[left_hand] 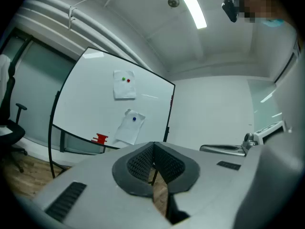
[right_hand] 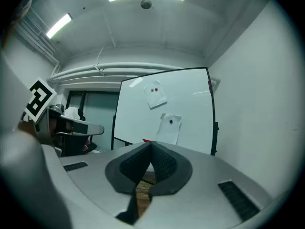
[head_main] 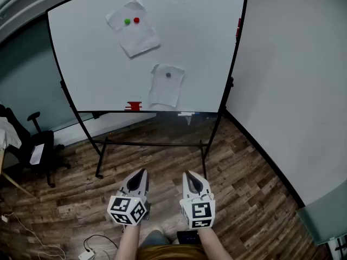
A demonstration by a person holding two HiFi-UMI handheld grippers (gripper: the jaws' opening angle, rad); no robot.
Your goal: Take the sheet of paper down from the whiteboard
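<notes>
Paper sheets: lower sheet (head_main: 165, 90) and upper sheet (head_main: 134, 34), both up on whiteboard (head_main: 209, 47), well apart from both tools.
left gripper (head_main: 143, 171): jaws clenched tip to tip, nothing between, held level, facing the board.
right gripper (head_main: 187, 174): same, clenched and empty, just beside the left one.
floor (head_main: 246, 191): wood planks, white cable at lower left.
office chair (head_main: 39, 150): black, left of the stand.
stand (head_main: 154, 143): black frame under the board.
tray: red item (head_main: 133, 106) at the board's bottom edge.
lower sheet: pinned by one dark magnet (head_main: 168, 75), bottom edge near the tray.
upper sheet: tilted, creased, green magnet (head_main: 127, 21) beside red magnet (head_main: 136, 20).
</notes>
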